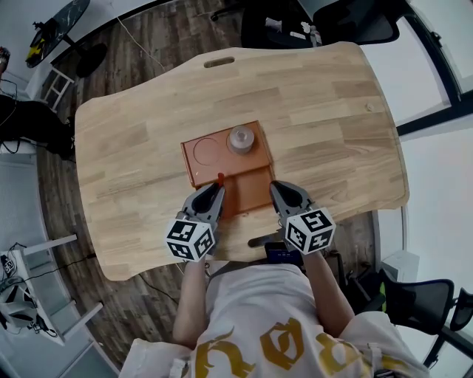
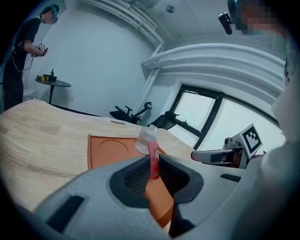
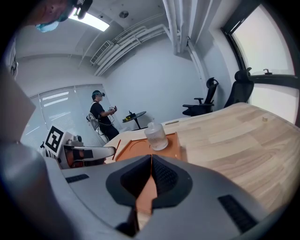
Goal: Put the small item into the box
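A small red strip-shaped item stands upright between the pads of my left gripper, which is shut on it over the near half of the flat orange box. In the left gripper view the red item sticks up from the jaws, with the orange box beyond. A clear little bottle stands on the box's far right corner, beside a round recess. My right gripper is shut with nothing in it, its tips at the box's near right edge. The right gripper view shows the bottle ahead.
The box lies in the middle of a light wooden table with a slot handle at its far edge. Office chairs stand beyond the table. A person stands by a small round table in the background.
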`<state>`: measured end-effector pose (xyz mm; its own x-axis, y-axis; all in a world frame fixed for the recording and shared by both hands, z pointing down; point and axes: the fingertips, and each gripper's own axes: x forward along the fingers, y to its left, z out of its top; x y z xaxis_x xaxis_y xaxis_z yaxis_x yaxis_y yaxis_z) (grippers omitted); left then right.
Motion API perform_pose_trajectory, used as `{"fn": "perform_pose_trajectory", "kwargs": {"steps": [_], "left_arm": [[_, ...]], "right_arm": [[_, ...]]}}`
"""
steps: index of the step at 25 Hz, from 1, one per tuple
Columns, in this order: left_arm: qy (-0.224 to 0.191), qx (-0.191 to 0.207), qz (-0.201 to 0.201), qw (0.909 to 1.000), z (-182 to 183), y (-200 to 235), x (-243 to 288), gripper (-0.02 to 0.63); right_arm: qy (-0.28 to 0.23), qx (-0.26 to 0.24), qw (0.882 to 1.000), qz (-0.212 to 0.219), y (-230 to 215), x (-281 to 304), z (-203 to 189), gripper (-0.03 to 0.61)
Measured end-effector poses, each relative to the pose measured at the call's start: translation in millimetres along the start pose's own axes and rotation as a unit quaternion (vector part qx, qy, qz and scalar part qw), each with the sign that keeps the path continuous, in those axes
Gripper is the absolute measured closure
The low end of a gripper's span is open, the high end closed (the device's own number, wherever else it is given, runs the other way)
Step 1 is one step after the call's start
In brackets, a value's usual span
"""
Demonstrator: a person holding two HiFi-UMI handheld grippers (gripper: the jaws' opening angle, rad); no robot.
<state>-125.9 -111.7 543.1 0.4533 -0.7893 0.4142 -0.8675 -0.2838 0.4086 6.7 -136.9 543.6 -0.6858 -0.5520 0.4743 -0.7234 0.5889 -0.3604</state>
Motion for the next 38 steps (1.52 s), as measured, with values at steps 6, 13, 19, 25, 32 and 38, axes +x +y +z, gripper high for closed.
{"fn": "perform_pose_trajectory", "kwargs": {"steps": [6,13,19,25,32,38], "left_arm": [[0.014,0.008,-0.005,0.9999,-6,-1,7,0.557],[0.032,0.006,-0.007,0.9995,-19,-1,14,0.557],[0.049,0.014,-0.011,0.9986,-27,-1,24,0.557],[0.079,0.038,-0.012,0.9961,-38,-2,34,0.557],[0.150,0.105,-0.017,0.9829,-66,-5,45,0.557],[0.222,0.140,-0.013,0.9649,-89,-3,59,0.557]], "right_arm": [[0.005,0.006,1.000,0.001,-2,4,-5,0.566],[0.013,0.012,1.000,-0.001,-9,7,-10,0.566],[0.019,0.021,1.000,-0.005,-19,8,-14,0.566],[0.024,0.034,0.999,-0.004,-27,12,-18,0.566],[0.035,0.046,0.998,-0.001,-33,17,-24,0.566],[0.041,0.049,0.998,-0.001,-39,21,-25,0.566]]}}
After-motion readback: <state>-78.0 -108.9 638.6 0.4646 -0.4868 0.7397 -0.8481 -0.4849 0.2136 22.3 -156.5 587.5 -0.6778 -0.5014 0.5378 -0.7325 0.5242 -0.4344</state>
